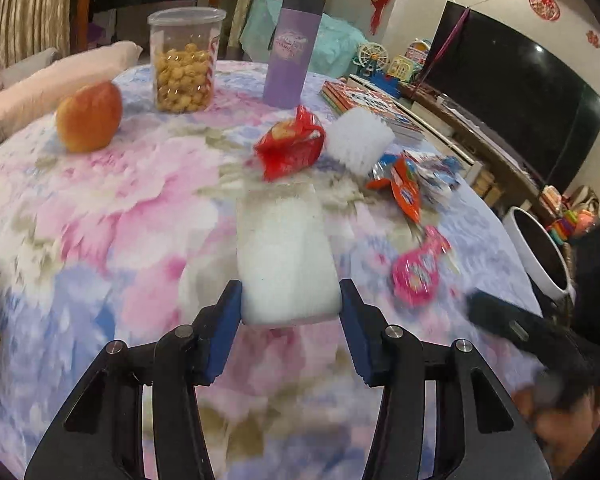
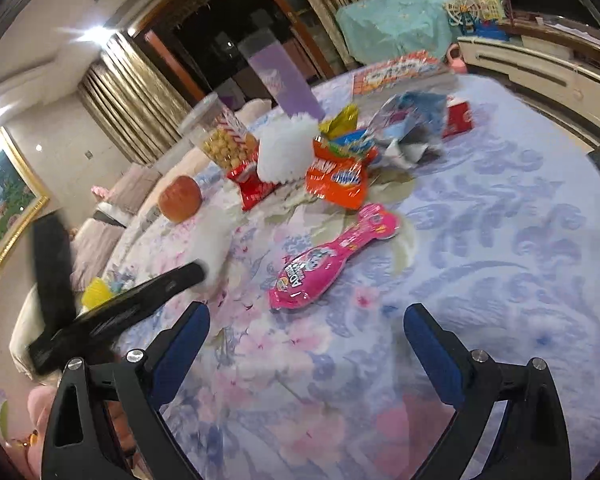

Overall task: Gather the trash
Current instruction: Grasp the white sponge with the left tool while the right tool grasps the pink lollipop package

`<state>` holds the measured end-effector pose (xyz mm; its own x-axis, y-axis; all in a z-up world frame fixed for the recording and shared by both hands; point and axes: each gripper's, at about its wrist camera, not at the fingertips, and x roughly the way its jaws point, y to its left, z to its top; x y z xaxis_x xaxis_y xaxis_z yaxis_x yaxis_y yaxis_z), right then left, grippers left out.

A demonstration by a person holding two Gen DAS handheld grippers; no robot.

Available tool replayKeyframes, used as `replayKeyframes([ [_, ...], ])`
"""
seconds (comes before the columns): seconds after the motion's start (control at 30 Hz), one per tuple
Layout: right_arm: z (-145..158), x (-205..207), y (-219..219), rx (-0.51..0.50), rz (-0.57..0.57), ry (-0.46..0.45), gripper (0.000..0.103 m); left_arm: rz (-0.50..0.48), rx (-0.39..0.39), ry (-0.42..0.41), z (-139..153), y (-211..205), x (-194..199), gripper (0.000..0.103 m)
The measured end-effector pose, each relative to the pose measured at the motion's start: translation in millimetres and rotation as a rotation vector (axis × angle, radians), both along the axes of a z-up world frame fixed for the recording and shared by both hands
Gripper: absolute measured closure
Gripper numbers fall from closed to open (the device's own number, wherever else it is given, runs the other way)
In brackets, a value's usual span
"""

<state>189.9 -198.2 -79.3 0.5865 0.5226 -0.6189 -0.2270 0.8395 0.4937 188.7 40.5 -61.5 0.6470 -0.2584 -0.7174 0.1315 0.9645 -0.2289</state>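
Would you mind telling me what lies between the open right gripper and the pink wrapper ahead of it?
Nothing but bare floral tablecloth: in the right wrist view, the stretch from the right gripper to the pink wrapper holds no other object.

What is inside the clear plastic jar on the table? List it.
The clear plastic jar holds yellow round snacks filling its lower half; the upper half looks empty under the lid. A red-and-white striped label hides part of the contents.

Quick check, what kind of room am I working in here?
Most likely a home living room: a large television on a low cabinet, curtains at a dark doorway, and a table with a floral tablecloth strewn with snack wrappers.
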Motion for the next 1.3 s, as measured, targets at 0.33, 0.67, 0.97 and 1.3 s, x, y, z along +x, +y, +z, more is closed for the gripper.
replayKeyframes([
  [0.33, -11.6, 35.9, 42.2, -0.091, -0.017, 0.026, 0.053, 0.008, -0.022, 0.030, -11.5, 15.1, -23.7, 0.052],
  [0.67, -17.1, 38.7, 33.4, -0.043, -0.011, 0.073, 0.083, 0.043, -0.010, 0.006, -10.4, 13.9, -22.8, 0.029],
  [0.97, -12.4, 58.2, 46.4, -0.038, -0.070, 0.058, 0.050, 0.020, -0.051, -0.001, -13.1, 20.7, -22.9, 0.056],
  [1.3, -10.7, 69.4, 72.9, -0.144, 0.007, 0.017, 0.054, 0.019, -0.060, -0.001, -12.3, 16.7, -29.2, 0.056],
])
